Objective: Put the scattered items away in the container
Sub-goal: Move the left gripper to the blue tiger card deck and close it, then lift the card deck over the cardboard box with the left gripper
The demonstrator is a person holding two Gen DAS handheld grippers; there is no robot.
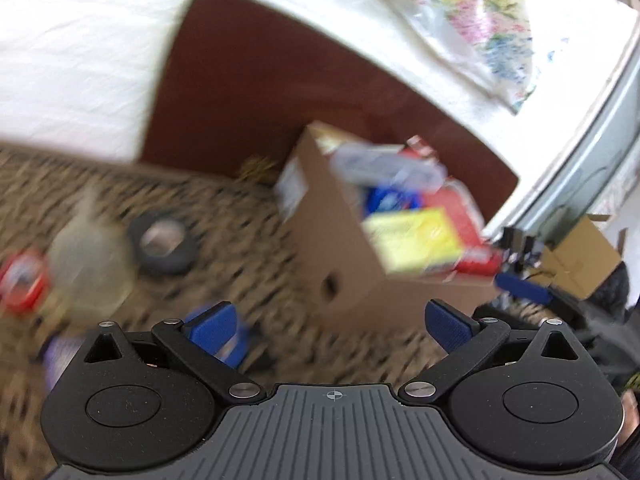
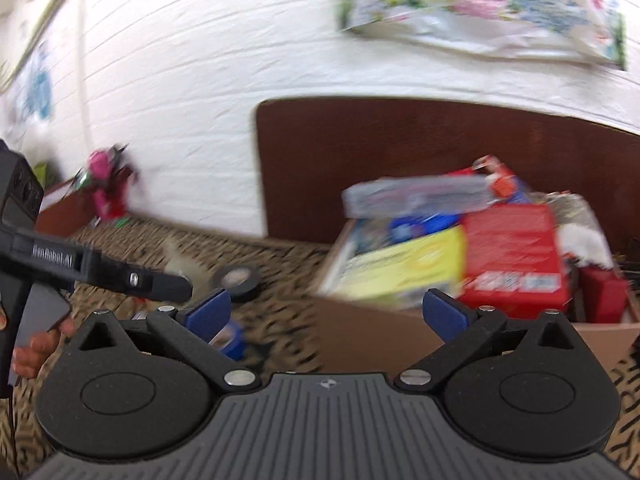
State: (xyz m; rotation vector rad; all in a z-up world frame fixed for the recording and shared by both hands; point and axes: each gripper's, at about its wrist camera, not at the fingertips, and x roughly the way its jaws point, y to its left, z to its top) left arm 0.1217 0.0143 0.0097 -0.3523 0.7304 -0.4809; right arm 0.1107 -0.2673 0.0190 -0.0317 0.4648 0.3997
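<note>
A brown cardboard box (image 1: 340, 256) stands on a patterned carpet, filled with a yellow pack (image 1: 412, 240), a red pack (image 2: 516, 256) and a clear bag (image 2: 416, 196). On the carpet to its left lie a black tape roll (image 1: 164, 246), a pale blurred bottle (image 1: 90, 256), a red tape roll (image 1: 24, 280) and a blue tape roll (image 2: 230, 338). My left gripper (image 1: 330, 326) is open and empty, just short of the box. My right gripper (image 2: 326, 314) is open and empty in front of the box. Both views are blurred by motion.
A dark brown board (image 2: 400, 160) leans against the white brick wall (image 2: 180, 100) behind the box. A second small cardboard box (image 1: 580, 260) sits at the right. A pink object (image 2: 106, 184) stands by the wall at the left. A floral bag (image 1: 480, 20) hangs above.
</note>
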